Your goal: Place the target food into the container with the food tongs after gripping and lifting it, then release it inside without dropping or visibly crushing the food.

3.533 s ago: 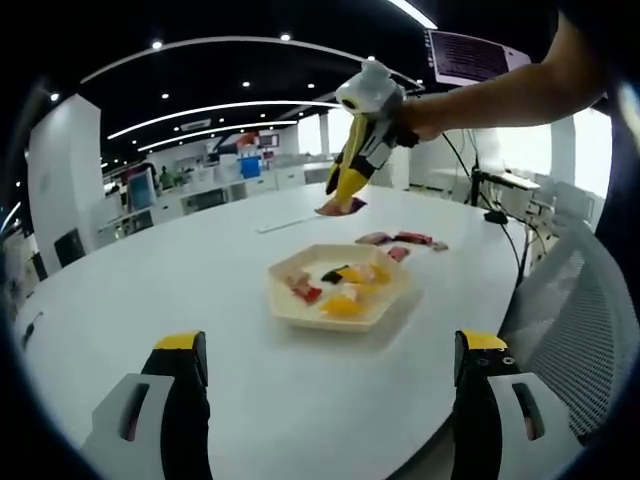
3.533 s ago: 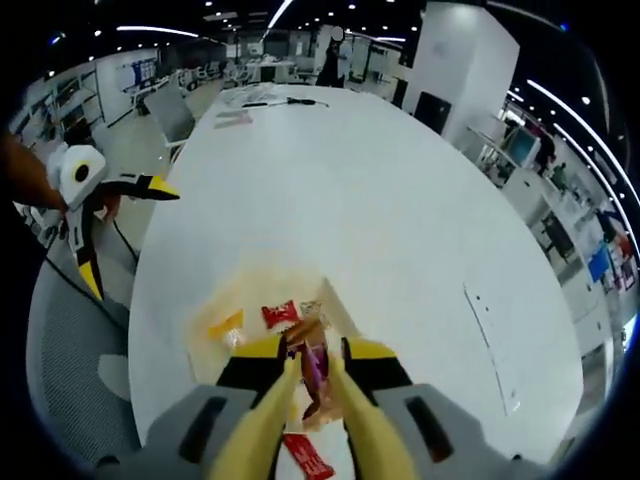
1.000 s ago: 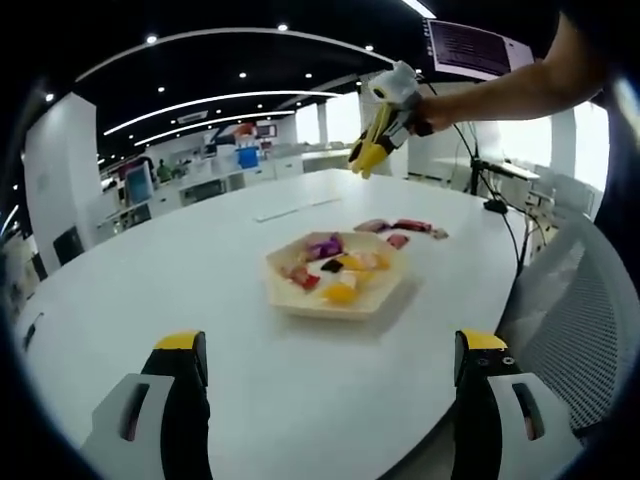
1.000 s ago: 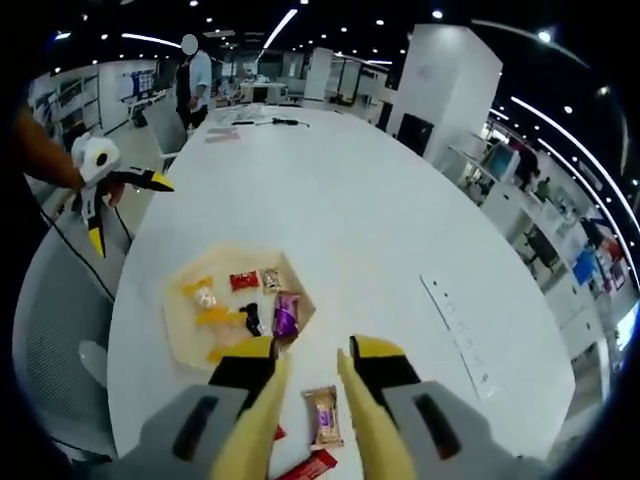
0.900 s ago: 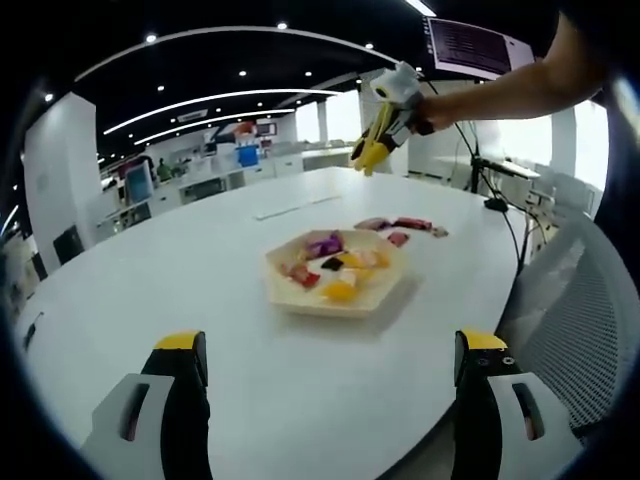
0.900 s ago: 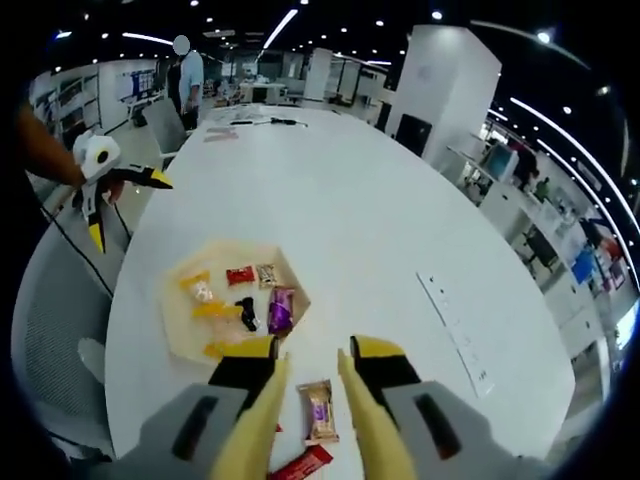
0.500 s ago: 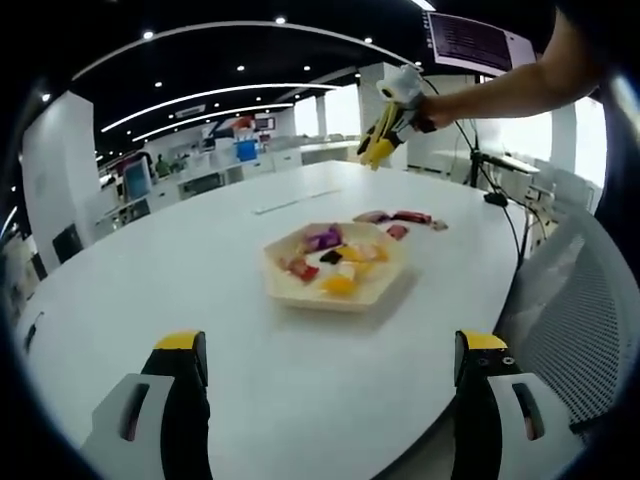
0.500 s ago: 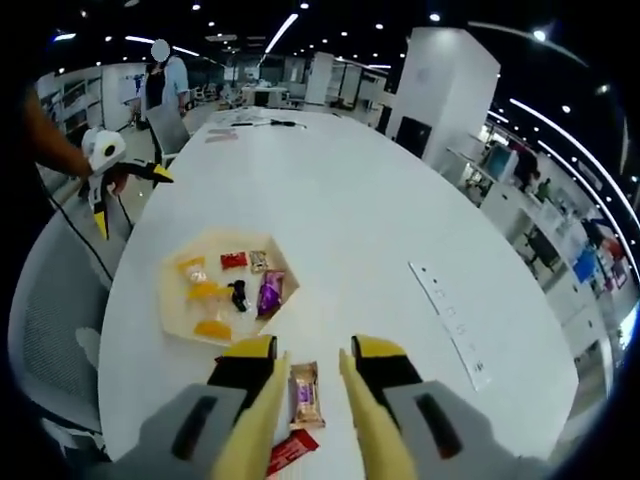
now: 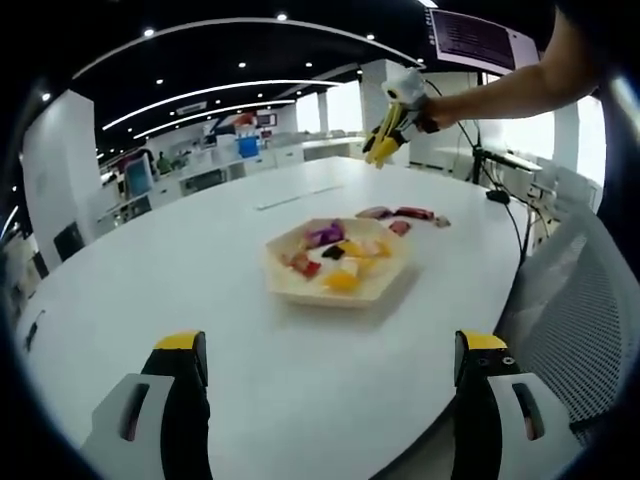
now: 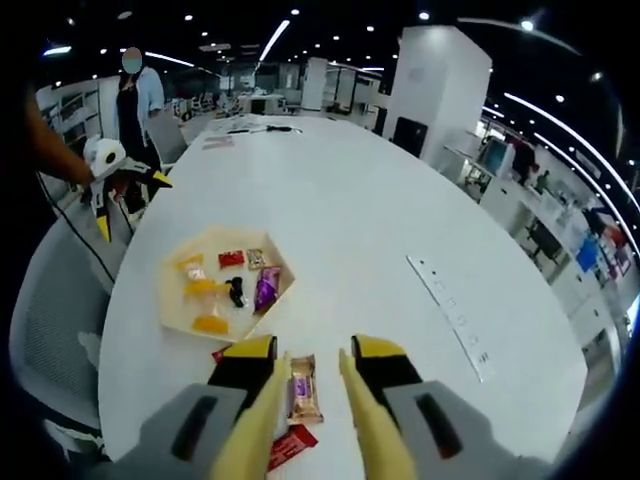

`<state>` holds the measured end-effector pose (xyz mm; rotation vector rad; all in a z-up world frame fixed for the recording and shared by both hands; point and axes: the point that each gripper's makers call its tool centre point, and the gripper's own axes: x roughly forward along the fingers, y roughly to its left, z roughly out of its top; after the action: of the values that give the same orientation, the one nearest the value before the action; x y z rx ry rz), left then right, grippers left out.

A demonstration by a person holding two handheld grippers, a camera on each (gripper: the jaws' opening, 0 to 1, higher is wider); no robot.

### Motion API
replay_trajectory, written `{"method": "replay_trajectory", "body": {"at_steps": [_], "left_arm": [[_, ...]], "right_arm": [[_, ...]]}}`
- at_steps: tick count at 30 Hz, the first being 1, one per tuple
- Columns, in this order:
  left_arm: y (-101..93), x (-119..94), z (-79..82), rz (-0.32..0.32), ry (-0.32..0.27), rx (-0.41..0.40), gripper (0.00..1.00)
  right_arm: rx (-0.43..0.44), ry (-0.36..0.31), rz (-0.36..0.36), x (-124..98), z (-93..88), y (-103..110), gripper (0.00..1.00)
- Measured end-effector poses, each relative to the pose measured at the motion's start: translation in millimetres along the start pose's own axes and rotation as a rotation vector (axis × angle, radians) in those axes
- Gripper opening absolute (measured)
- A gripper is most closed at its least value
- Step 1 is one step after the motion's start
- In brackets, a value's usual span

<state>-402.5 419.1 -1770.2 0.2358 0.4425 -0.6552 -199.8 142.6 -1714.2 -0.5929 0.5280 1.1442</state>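
A pale hexagonal tray (image 10: 172, 308) holds several wrapped snacks, among them a purple packet (image 10: 266, 289). My right gripper (image 10: 312, 356) hovers open above the table, just off the tray's near side. A beige wrapped snack (image 10: 302, 389) lies on the table between its yellow tong blades, and a red wrapper (image 10: 290, 441) lies lower down. In the left gripper view the tray (image 9: 300, 292) sits mid-table, with the right gripper (image 9: 384, 143) held high beyond it by a hand. My left gripper (image 9: 330, 346) is wide open, well short of the tray. The left gripper (image 10: 105, 180) hangs off the table's edge.
Several loose snack packets (image 9: 400, 214) lie on the white table (image 9: 200, 300) past the tray. A long grey strip (image 10: 448, 315) lies to the right. A mesh chair (image 9: 570, 300) stands by the table edge. A person (image 10: 130, 90) stands far off.
The right gripper let the purple packet go into the tray, opened, and drew back and up. The beige snack now lies between its blades. The left gripper stayed put.
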Motion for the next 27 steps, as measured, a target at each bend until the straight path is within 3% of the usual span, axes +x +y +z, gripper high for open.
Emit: {"method": "replay_trajectory", "body": {"at_steps": [27], "left_arm": [[-3.5, 3.1, -7.0, -0.012, 0.042, 0.002, 1.00]], "right_arm": [[0.079, 0.028, 0.024, 48.5, -56.4, 6.7, 0.29]]}}
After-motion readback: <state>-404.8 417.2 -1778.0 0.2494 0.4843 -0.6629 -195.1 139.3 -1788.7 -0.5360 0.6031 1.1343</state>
